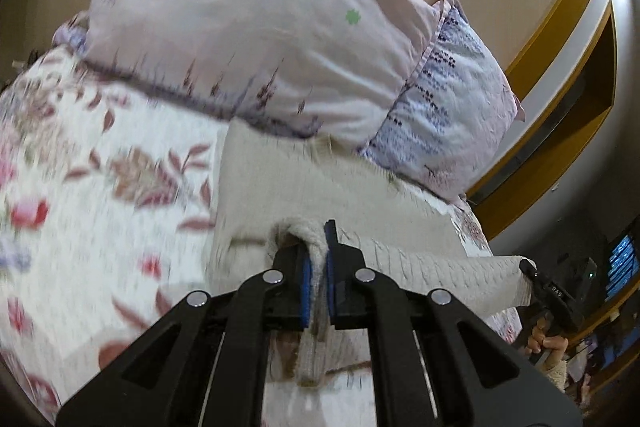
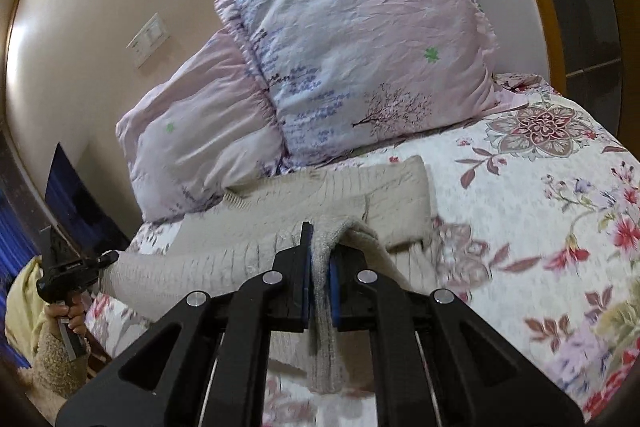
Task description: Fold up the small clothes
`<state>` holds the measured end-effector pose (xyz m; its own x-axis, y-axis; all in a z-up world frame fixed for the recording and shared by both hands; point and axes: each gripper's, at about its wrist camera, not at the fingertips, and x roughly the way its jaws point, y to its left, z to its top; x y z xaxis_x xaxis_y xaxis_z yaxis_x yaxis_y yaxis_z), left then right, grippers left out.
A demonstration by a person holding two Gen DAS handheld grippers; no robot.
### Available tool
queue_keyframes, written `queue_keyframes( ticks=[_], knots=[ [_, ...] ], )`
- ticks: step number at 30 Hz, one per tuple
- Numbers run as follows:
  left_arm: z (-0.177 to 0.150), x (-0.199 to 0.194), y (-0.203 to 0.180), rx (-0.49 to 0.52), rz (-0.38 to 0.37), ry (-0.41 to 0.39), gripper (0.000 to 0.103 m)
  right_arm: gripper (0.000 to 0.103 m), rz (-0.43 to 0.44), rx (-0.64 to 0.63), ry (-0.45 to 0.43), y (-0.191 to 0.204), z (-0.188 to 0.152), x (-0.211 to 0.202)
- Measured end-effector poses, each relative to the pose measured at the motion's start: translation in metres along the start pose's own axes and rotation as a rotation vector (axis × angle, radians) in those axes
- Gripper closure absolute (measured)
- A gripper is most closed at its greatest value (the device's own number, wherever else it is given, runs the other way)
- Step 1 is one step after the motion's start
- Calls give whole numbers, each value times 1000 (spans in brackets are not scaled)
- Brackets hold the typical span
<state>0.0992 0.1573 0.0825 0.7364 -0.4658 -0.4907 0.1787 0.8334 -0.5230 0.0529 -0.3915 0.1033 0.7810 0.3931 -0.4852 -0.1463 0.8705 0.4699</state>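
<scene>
Left wrist view: fold begun, near edge of the cream cable-knit woollen garment [image 1: 304, 187] pinched up, far part flat mid-frame on the floral bedspread [image 1: 100, 163].
Left gripper [image 1: 318, 259] and right gripper [image 2: 320, 259] both clamp knit bunched between blue pads; carrying over and laying down seem left. Lilac printed pillows [image 2: 360, 47] lie beyond, upper frame.
</scene>
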Motion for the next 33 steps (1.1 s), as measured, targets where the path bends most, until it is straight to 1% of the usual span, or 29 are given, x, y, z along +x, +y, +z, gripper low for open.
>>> queue_keyframes(
  ticks=[5,9,13,19,22,23,24,25,26,27,31,32,33],
  knots=[
    [32,29,-3,20,22,-12,97,96,26,94,-6,-18,24,33],
    [49,64,8,-12,41,15,97,96,13,150,32,-34,34,72],
    [49,100,27,-58,70,70,97,96,-32,195,101,-54,28,110],
    [40,129,51,-130,71,143,97,96,-81,245,187,-77,13,143],
    [36,136,56,-155,56,168,96,95,-73,270,219,-80,11,146],
    [35,136,58,-172,42,171,95,92,-67,276,223,-80,12,144],
    [34,135,59,-191,27,171,90,89,-55,281,233,-79,12,141],
    [33,134,60,-207,7,176,86,83,-51,281,236,-78,12,137],
    [31,133,61,-226,-16,181,80,79,-48,279,236,-76,13,134],
    [29,131,61,-238,-29,186,78,79,-40,269,240,-73,12,129],
    [19,129,56,-233,-44,215,78,80,-20,216,255,-60,8,115],
    [17,130,55,-231,-48,224,80,88,-23,199,254,-56,8,114],
    [16,130,53,-228,-51,229,88,93,-28,181,245,-53,10,112]
  ],
)
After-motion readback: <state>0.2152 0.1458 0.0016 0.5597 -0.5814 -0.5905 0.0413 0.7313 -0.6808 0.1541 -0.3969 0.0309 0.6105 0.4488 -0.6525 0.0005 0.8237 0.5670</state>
